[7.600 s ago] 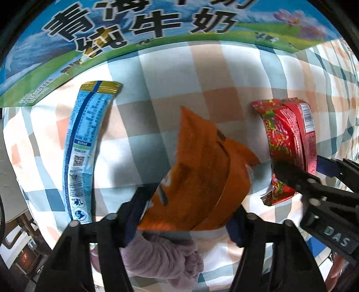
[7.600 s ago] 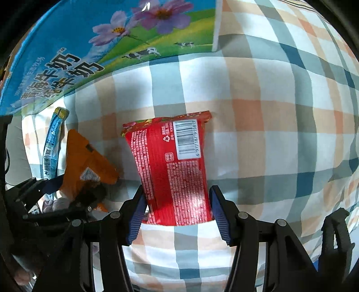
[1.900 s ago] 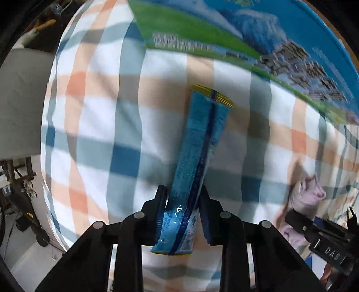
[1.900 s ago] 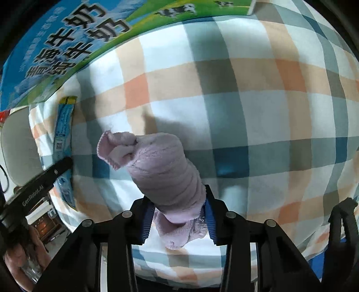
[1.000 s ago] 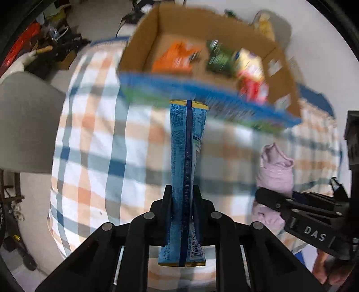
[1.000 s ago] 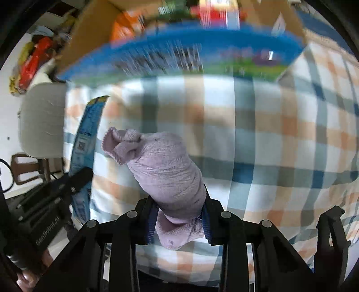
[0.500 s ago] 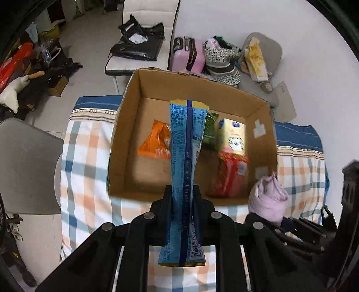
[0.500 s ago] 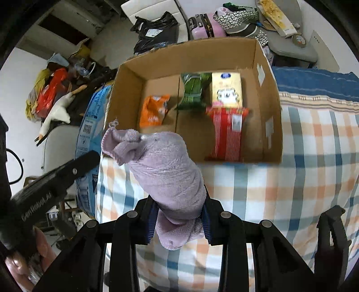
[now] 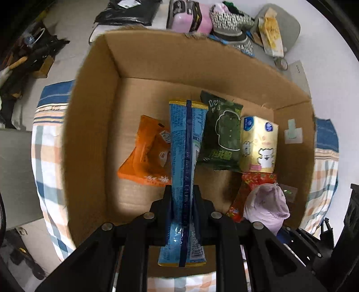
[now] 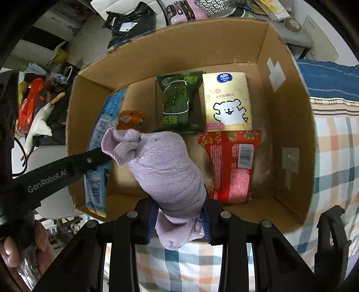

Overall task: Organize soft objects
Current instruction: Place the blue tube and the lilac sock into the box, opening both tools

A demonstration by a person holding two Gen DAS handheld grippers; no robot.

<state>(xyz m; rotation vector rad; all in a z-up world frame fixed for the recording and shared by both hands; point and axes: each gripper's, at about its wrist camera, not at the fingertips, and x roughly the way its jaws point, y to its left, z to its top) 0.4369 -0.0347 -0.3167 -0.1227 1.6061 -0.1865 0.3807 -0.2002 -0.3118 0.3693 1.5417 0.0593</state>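
My left gripper (image 9: 182,203) is shut on a long blue packet (image 9: 186,157) and holds it above the open cardboard box (image 9: 94,125). My right gripper (image 10: 178,207) is shut on a rolled lilac cloth (image 10: 166,166), also held over the box (image 10: 289,94). The cloth shows at the lower right of the left wrist view (image 9: 267,206), and the blue packet at the left of the right wrist view (image 10: 101,143). In the box lie an orange packet (image 9: 148,155), a green packet (image 10: 179,103), a yellow tissue pack (image 10: 226,101) and a red packet (image 10: 233,164).
The box stands on a checked cloth (image 10: 336,143). Behind it are a black bag (image 10: 130,20), a pink case (image 9: 190,18) and other clutter on the floor. A grey chair (image 9: 15,175) is at the left.
Both grippers have moved forward and closer to the box, so it fills the views. The blue packet and the lilac cloth stay gripped and now hang over the box's inside.
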